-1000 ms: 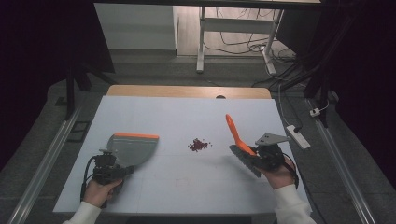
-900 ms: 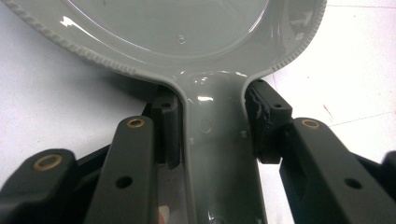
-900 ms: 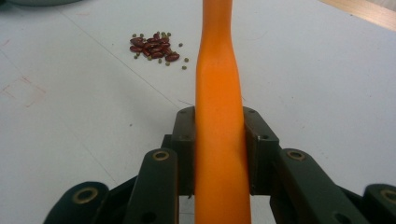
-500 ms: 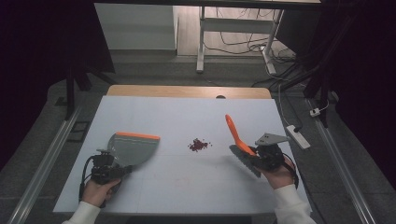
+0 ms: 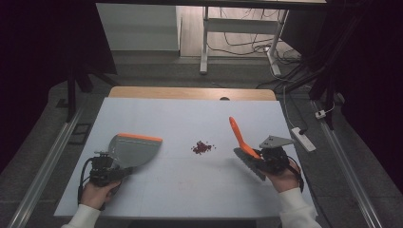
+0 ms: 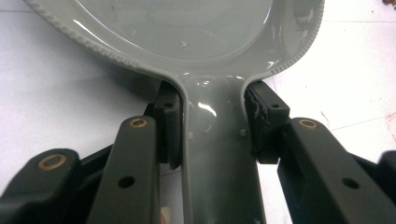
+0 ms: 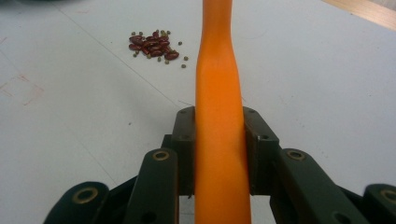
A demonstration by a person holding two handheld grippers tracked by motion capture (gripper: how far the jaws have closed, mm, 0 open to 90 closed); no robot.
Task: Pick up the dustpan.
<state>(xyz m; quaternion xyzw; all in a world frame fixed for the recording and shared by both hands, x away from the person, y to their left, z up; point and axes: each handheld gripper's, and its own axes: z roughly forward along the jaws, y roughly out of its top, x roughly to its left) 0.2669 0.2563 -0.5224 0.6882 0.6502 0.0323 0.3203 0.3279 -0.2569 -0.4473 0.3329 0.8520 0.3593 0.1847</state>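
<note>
Left claw (image 6: 212, 126) clamping one grey dustpan (image 5: 133, 149), right claw (image 7: 219, 140) clamping one orange brush (image 5: 240, 137), one bean pile (image 5: 202, 147)

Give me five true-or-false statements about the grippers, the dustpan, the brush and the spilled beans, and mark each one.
1. The left gripper is shut on the grey plastic dustpan's handle. True.
2. The right gripper is open and holds nothing. False: it is shut on the orange-handled brush.
3. The small pile of red beans lies on the white table between dustpan and brush. True.
4. The beans are inside the dustpan. False: they lie on the table.
5. The dustpan has a blue edge. False: its edge is orange.
</note>
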